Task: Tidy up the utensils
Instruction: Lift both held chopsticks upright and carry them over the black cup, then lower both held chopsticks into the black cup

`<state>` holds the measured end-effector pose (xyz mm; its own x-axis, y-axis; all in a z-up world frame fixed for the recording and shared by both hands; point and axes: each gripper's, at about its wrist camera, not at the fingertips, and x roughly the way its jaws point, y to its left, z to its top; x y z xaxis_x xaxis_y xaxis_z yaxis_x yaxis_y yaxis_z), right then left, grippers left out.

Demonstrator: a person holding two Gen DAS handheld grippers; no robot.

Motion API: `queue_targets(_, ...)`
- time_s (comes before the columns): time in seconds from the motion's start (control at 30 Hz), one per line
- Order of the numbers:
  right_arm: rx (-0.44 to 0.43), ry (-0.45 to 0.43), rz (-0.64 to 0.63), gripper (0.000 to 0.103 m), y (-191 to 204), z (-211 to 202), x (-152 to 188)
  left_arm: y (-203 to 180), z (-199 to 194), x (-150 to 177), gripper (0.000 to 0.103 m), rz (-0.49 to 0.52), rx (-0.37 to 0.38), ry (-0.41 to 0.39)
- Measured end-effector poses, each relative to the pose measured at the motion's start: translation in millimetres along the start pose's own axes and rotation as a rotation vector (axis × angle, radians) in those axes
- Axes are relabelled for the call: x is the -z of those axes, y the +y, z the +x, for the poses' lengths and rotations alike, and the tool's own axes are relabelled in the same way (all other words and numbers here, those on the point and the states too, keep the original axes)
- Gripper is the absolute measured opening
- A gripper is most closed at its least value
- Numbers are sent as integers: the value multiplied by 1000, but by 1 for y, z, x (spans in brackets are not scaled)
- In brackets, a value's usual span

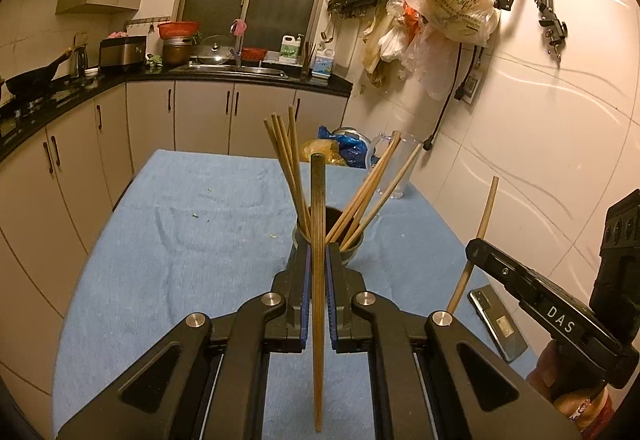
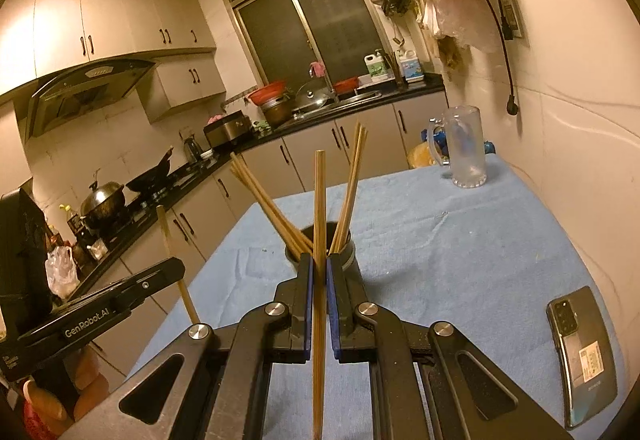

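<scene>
**Ana:** Jaws first, on the near side: the left gripper (image 1: 318, 252) is clamped tight on a single chopstick (image 1: 318, 280), blue pads pressed against both its sides. It stands almost upright, one end above the fingertips and the other low down between the black arms.

**Ben:** And just past those fingertips sits the dark round holder (image 1: 330, 240) on the blue cloth (image 1: 192, 240), with more chopsticks in it. One bundle (image 1: 286, 167) leans left, another (image 1: 368, 195) leans right.

**Ana:** Moving right, the right gripper (image 2: 319, 260) is closed the same way on a chopstick of its own (image 2: 319, 280), again nearly vertical, pinched between the pads.

**Ben:** From its camera the holder (image 2: 344, 256) is right behind the fingertips, touching or not he cannot say. Seen from the left camera, that right gripper (image 1: 474, 246) sits off to the side with its stick (image 1: 478, 240) tilted.

**Ana:** Further right, a clear glass mug (image 2: 464, 151) stands at the far edge of the cloth, well apart from the holder.

**Ben:** And a phone (image 2: 580, 356) lies flat near the right edge.
</scene>
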<state>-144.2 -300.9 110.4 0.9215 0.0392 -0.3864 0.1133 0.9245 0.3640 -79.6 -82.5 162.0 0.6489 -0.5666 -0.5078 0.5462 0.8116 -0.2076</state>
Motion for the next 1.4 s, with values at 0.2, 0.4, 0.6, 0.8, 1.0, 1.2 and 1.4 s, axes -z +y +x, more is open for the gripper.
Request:
queue_targets(0.2, 11, -40, 17, 7, 1, 3, -15, -3, 3, -18, 7, 4, 4, -21)
queue_targets(0.4, 22, -106, 21, 7, 7, 8, -40, -7, 5, -47, 7, 2, 13, -68)
queue_targets(0.6, 51, -184, 26, 7, 14, 20, -66, -7, 10, -80, 7, -3, 4, -137)
queue_targets(0.8, 63, -225, 36, 7, 14, 34, -87, -1, 25, -107, 7, -35, -4, -175)
queue_targets(1.0, 73, -240, 44, 7, 13, 53, -100, 6, 42, -129, 7, -74, -11, -227)
queue_targets(1.2, 91, -256, 48, 7, 13, 73, -103, 11, 71, -132, 7, -108, -14, -231)
queue_targets(1.4, 103, -234, 17, 7, 15, 93, -94, 14, 87, -119, 7, -110, 8, -208)
